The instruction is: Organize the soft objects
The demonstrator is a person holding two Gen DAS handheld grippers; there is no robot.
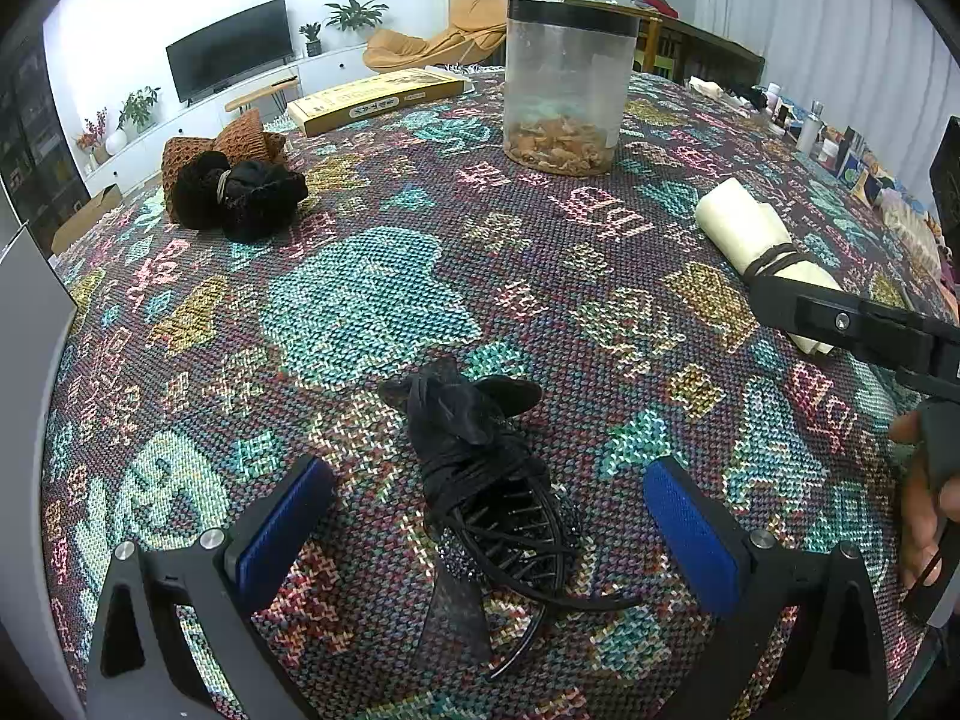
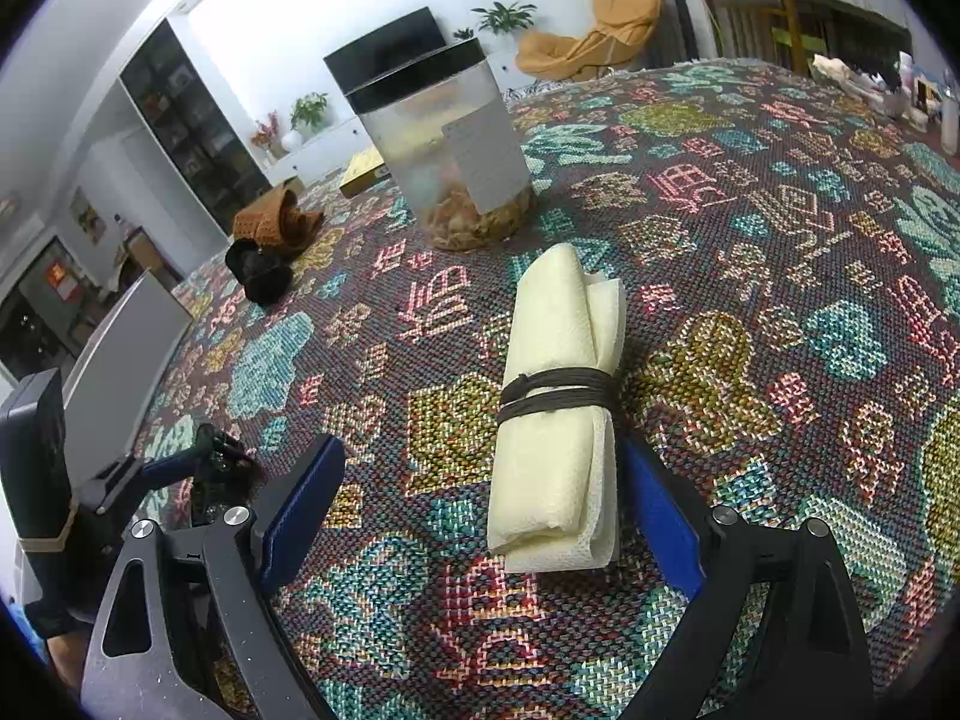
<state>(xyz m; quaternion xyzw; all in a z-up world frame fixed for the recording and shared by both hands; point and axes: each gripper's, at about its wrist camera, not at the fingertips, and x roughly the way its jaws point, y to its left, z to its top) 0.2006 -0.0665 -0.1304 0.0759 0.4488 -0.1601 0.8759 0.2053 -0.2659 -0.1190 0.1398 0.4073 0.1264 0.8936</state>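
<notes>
A black cloth bundle wound with cord and a black hair claw clip (image 1: 480, 480) lies on the patterned tablecloth between the fingers of my left gripper (image 1: 489, 516), which is open and not touching it. A cream cloth roll tied with a dark cord (image 2: 558, 420) lies between the fingers of my right gripper (image 2: 480, 504), which is open around it. The roll also shows in the left wrist view (image 1: 756, 240), with the right gripper's finger (image 1: 840, 318) over it. A black scrunchie-tied bundle (image 1: 240, 195) and an orange mesh cloth (image 1: 240, 144) lie at the far left.
A clear canister with a black lid (image 1: 564, 84) stands at the table's middle back. A yellow flat box (image 1: 378, 99) lies behind it. Small bottles and items (image 1: 840, 144) crowd the right edge. A grey panel (image 2: 120, 372) stands at the left edge.
</notes>
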